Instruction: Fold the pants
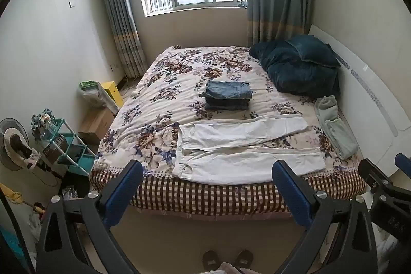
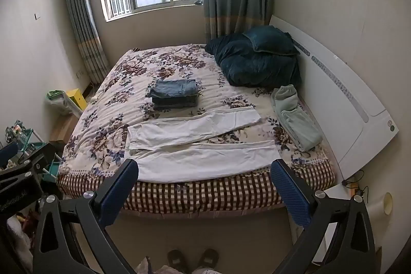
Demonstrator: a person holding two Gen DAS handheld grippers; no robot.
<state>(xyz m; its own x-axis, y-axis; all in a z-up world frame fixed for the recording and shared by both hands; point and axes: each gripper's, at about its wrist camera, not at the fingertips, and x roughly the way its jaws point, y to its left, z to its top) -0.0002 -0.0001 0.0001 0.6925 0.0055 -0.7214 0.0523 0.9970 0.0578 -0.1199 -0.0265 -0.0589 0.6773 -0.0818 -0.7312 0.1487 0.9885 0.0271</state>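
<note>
White pants (image 1: 244, 148) (image 2: 200, 143) lie spread flat along the near edge of the bed, waist to the left, both legs running right. My left gripper (image 1: 208, 171) hangs open in front of the bed edge, clear of the cloth, nothing between its blue pads (image 1: 128, 184). My right gripper (image 2: 205, 171) is likewise open and empty, held off the bed. In the left wrist view the right gripper's body (image 1: 380, 186) shows at the right edge.
Folded dark jeans (image 1: 228, 95) (image 2: 174, 94) are stacked mid-bed. Pale green clothes (image 1: 334, 125) (image 2: 295, 117) lie by the white headboard (image 2: 346, 99), beside a dark teal pillow and quilt (image 1: 298, 63). A teal shelf (image 1: 72, 148) and boxes crowd the floor left. Slippered feet (image 2: 192, 258) stand below.
</note>
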